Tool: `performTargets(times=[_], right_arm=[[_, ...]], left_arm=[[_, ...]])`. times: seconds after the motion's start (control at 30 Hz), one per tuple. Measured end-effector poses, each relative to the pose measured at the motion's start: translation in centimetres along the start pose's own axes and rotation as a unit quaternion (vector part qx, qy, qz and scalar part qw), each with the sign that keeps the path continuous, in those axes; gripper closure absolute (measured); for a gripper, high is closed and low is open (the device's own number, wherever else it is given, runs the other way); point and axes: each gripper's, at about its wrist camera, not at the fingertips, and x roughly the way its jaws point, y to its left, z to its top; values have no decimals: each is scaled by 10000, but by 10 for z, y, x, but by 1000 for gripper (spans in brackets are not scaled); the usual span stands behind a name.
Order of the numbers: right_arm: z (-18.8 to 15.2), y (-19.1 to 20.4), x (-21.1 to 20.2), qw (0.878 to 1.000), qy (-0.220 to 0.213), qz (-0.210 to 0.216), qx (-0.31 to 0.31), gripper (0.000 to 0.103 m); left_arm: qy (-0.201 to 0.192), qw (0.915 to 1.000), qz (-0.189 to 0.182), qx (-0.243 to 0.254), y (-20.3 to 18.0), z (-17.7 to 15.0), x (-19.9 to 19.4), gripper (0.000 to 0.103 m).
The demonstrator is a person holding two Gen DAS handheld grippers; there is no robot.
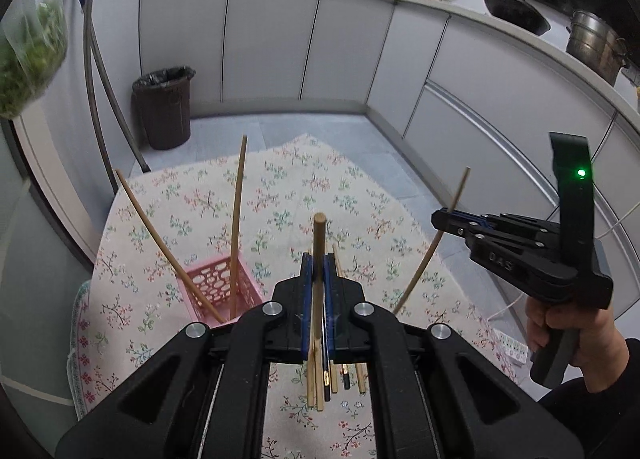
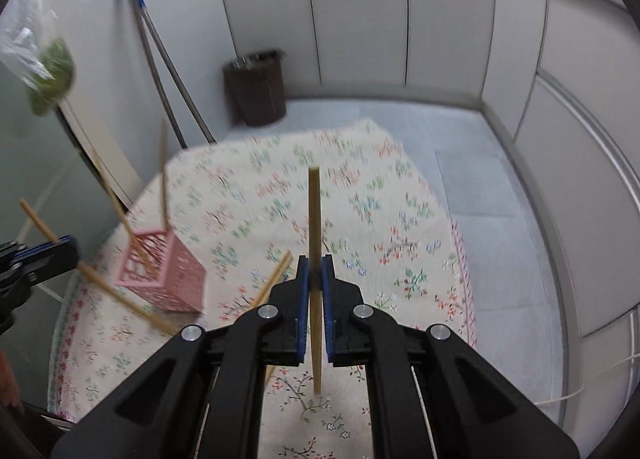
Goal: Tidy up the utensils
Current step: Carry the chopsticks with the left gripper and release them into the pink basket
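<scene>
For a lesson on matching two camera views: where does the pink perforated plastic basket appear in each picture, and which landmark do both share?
Left wrist view: the pink perforated plastic basket sits lower left of centre, two chopsticks standing in it.
Right wrist view: the basket lies at the left, blurred.
Shared landmark: the dark brown bin against the white cabinets.

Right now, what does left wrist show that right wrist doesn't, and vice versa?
Left wrist only: loose chopsticks lying on the cloth under the gripper, the hand holding the right gripper, a frying pan and steel pot on the counter.
Right wrist only: the cloth's far right edge over the floor.
Both: each gripper, including the left gripper, shut on one chopstick; pink basket holding two chopsticks; floral cloth; brown bin.
</scene>
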Motion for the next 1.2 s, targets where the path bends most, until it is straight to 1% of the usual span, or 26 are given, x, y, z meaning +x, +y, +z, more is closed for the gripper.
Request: performTargets(times=[0.1,0.27,0.33,0.47,0.6,0.73,0.9,1.2], right_arm=[[7,4,-23,9995,-303,118,-6,97],[18,10,-49,9971,-691,310,35,97],[22,13,-58,9958,-829,397,43,97],[31,20,-74,9922,-1085,613,45,97],[35,26,-79,9905,-1172,726,20,97],[35,35,-73,9907,-1113,782,-22,97],[32,46,-69,9909,-1062,829,-68,97],[28,64,-68,9898,-1059,932,-184,97]], left_arm=[[-290,9995,60,52,-2,5,-16,98],[-735,9972,146,14,3,15,-42,98],[-843,9963,177,7,7,20,-49,98],[-1108,9930,419,-10,18,26,-62,98],[-1291,9890,716,-120,32,30,-68,98],[-1233,9885,837,-251,45,30,-62,98],[-982,9903,937,-284,53,25,-43,98],[-510,9940,835,-497,72,16,-4,98]])
